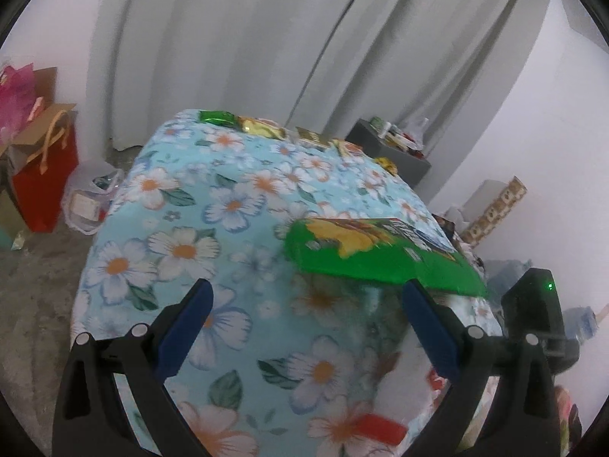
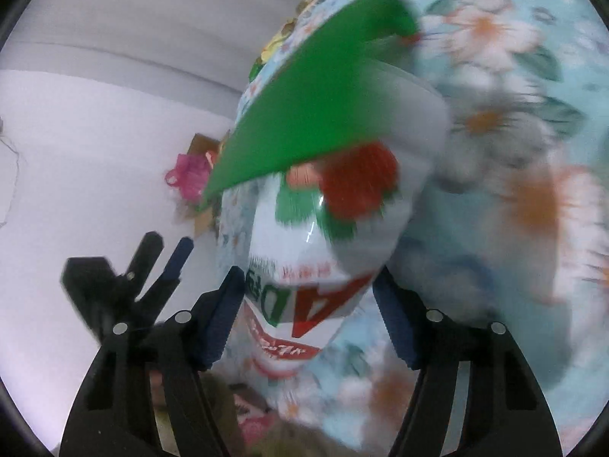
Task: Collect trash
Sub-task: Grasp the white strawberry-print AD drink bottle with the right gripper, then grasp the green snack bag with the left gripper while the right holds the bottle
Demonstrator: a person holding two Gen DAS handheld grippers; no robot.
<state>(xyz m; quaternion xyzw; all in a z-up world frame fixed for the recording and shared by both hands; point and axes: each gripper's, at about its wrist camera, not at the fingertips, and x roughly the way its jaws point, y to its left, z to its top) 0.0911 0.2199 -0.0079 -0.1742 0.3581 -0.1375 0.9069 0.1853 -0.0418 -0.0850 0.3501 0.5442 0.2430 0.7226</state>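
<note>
Spread right claw [image 2: 308,316] flanks white snack bag [image 2: 304,266], long axis pointing away; left claw [image 1: 304,327] spread, empty

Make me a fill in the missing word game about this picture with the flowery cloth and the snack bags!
1. The tablecloth is light blue with white ____.
2. The big snack bag overhanging the table's edge is mostly ____.
3. The gift bag on the floor is ____.
4. The left gripper has its jaws ____.

Missing words: flowers, green, red, open
</note>
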